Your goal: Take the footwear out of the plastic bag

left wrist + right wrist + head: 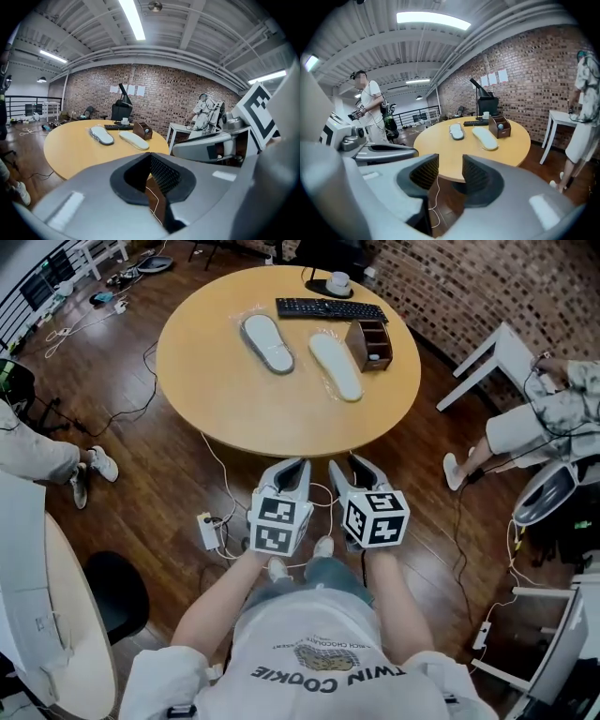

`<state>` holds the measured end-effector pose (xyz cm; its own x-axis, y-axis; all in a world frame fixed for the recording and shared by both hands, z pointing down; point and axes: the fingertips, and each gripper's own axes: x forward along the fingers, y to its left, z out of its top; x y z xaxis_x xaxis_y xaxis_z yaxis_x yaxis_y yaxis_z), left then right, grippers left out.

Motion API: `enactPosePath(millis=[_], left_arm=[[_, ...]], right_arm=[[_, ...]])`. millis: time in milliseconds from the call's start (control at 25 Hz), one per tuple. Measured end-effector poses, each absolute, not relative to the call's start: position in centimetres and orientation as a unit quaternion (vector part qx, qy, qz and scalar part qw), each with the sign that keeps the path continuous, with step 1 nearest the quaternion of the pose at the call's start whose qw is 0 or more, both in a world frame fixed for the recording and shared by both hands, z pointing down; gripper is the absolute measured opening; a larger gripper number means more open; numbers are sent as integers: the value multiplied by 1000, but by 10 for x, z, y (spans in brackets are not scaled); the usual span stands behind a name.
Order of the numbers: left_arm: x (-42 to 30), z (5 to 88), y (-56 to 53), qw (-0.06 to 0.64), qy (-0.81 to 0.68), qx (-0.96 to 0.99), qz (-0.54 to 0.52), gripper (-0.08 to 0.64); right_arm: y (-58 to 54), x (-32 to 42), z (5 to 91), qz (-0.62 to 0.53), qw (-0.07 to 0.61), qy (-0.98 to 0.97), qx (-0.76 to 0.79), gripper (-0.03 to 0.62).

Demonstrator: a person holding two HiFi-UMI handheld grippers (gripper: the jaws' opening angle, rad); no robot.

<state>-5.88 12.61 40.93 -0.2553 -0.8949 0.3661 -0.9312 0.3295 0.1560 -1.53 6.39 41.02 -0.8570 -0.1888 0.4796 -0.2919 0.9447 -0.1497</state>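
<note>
Off the 6 o'clock edge of the smooth round wooden table, above open plank floor, the left gripper is clenched on nothing and the right gripper stands released, empty. A grey slipper and a cream slipper, 2 flat ovals in glossy clear plastic, lie mid-table toward 12 o'clock, well apart from both.

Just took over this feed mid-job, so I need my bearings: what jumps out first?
A grey slipper and a white slipper, both in clear plastic, lie side by side on the round table, by a keyboard. Short of the table's edge, the left gripper and right gripper hang close together, both empty: left jaws shut, right jaws apart.
</note>
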Motion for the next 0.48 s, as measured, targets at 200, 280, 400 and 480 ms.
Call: enactPosePath(millis=[200,280,400,480], left_arm=[[-32,394,140,192,-806,558,40,3],[-19,390,145,189,-813,550,39,3],[5,385,153,183,-822,538,36,3],[25,386,159,185,-827,530,29,3]], right_arm=[[92,4,390,95,214,-967,101,135],[102,18,386,94,205,-970,90,118],[115,44,384,94,195,-974,72,103],[124,67,385,91,193,-975,61,91]])
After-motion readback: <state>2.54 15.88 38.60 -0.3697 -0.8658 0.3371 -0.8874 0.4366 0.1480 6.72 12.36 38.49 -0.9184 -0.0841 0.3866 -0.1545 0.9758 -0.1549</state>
